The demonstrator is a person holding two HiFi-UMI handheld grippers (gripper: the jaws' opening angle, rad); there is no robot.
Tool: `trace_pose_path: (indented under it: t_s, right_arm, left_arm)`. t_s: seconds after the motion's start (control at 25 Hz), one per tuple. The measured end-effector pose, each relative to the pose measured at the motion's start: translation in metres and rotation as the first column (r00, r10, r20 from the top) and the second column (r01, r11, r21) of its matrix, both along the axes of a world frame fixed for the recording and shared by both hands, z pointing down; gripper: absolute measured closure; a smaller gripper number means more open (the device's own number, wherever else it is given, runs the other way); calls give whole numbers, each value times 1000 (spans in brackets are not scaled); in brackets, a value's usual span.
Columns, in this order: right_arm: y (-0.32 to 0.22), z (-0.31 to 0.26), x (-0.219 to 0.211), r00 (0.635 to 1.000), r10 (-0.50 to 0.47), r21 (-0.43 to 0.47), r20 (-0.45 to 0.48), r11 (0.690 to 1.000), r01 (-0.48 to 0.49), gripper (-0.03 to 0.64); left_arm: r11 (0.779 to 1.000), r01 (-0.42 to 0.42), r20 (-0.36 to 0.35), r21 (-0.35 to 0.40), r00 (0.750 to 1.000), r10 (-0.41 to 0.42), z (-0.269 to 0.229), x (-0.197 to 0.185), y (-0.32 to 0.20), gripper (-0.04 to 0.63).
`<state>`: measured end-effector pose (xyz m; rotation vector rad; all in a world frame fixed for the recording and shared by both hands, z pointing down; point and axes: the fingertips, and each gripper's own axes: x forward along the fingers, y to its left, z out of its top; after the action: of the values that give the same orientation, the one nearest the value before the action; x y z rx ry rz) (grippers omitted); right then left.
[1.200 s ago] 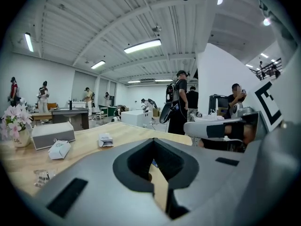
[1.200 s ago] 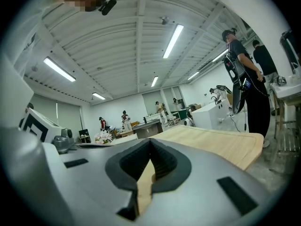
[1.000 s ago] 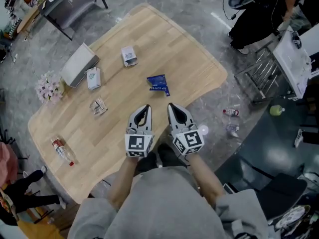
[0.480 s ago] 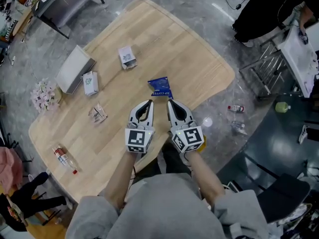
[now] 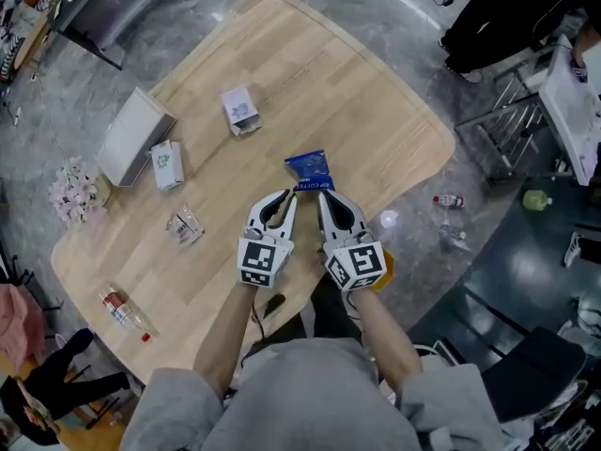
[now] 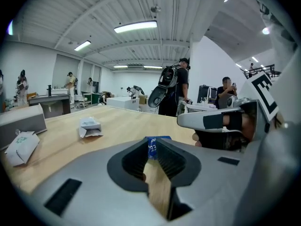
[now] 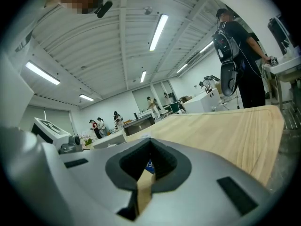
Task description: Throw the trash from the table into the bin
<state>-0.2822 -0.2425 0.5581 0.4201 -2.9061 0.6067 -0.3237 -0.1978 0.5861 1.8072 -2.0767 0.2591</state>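
Over the last second both tongs have come forward and down toward the blue coffee packet. It was well ahead of them before, and now their tips are just beside its near edge. The left tongs have just begun to open a little, but the gap is still only a narrow slit and nothing is between the jaws. In the left gripper view the packet shows just beyond the tips. The right tongs are also almost together and empty, with the same packet seen through their slit. I judge from this that the first pick is only starting: the packet still lies flat on the tabletop and the jaws must widen before they can take it. Left of the packet lie more trash: a crumpled white carton, a second small carton, a clear wrapper and, farthest away, a small bottle. Far left of the packet a pale box lies at the table edge, and I cannot tell if this is the bin. Nothing stands between the tongs and the packet.
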Motion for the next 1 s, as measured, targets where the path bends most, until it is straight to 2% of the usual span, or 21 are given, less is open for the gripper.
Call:
trace_pose_path:
  t_s: [0.04, 0.16, 0.32, 0.68, 0.84, 1.0]
  right_arm:
    - [-1, 1, 0, 1000, 3, 0, -2, 1000, -3, 612]
    - [-1, 3, 1, 1000, 11, -1, -10, 1000, -11, 612]
    - [-2, 5, 4, 1000, 19, 3, -22, 1000, -19, 612]
    - [-4, 10, 17, 998, 41, 4, -42, 999, -40, 612]
    - [-4, 9, 19, 998, 47, 5, -40, 999, -47, 612]
    - [-4, 9, 22, 998, 50, 5, -43, 999, -50, 612]
  left_arm:
    - [1000, -11, -10, -7, 1000, 11, 3, 0, -1, 537]
    - [999, -33, -36, -29, 999, 32, 15, 0, -4, 494]
    - [997, -58, -77, -51, 996, 54, 31, 0, -11, 460]
    - [997, -61, -93, -39, 994, 57, 37, 2, -24, 465]
    - [998, -53, -77, -43, 996, 50, 37, 1, -23, 529]
    - [998, -46, -68, -48, 997, 43, 37, -1, -23, 560]
